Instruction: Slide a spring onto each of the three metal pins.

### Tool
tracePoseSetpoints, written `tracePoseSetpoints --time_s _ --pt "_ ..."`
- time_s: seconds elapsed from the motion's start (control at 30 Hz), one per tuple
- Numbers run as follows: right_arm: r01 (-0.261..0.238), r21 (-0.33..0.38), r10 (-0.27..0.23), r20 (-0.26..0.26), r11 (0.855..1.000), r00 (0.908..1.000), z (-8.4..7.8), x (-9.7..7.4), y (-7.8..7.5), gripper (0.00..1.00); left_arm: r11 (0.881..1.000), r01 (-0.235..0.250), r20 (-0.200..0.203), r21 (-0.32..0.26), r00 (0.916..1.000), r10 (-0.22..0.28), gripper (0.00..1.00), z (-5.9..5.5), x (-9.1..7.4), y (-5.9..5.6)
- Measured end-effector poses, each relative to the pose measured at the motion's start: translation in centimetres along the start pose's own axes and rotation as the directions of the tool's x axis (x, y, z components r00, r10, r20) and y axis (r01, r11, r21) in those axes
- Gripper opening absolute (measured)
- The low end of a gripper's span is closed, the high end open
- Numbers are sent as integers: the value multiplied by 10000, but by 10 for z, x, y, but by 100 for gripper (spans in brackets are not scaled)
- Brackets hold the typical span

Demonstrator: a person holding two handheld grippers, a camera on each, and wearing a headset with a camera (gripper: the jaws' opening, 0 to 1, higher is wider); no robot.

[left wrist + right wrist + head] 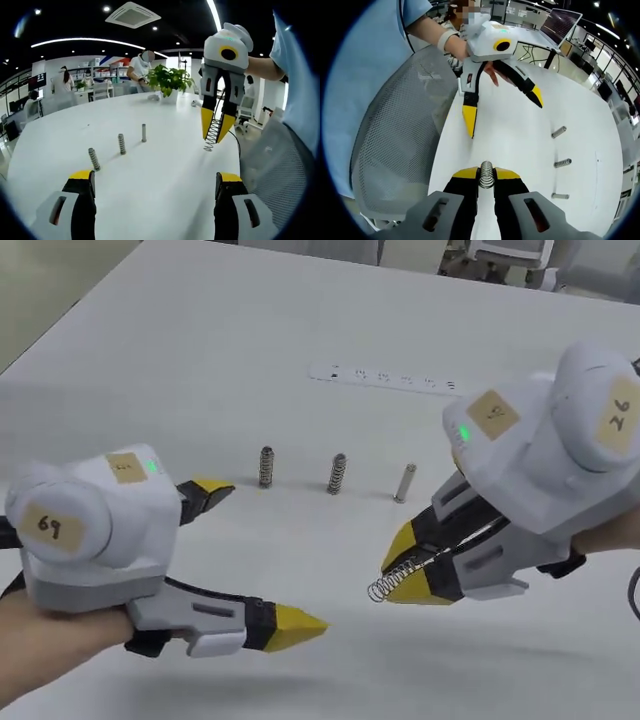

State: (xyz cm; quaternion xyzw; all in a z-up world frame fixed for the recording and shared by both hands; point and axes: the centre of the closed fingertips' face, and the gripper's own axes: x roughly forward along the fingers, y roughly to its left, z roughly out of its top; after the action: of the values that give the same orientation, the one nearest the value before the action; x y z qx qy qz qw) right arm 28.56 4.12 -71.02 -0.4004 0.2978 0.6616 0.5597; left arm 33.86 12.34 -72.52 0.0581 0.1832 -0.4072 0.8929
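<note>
Holding the last spring pinched between nearly closed jaws, the right gripper hangs toward the worktop's near edge. One end of the coil pokes out free, probably so it can drop over the bare pin. That pin ends a row mid-worktop, closest to the right edge. The middle pin and the left-end pin already wear springs. The left gripper, spread wide and empty, sits nearer the left edge, leaving the row unobstructed.
</note>
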Motion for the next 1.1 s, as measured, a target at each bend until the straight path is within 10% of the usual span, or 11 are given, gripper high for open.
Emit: tracePoseSetpoints --time_s 0.57,1.1 --pt "-154 131 158 -290 9998 9995 -17 3 -18 8 9936 -935 7 -639 9956 937 98 -13 -17 24" --pt "790 194 -768 -962 9967 9924 -43 -32 -106 8 9968 -629 -234 -496 9978 618 96 -16 -12 26"
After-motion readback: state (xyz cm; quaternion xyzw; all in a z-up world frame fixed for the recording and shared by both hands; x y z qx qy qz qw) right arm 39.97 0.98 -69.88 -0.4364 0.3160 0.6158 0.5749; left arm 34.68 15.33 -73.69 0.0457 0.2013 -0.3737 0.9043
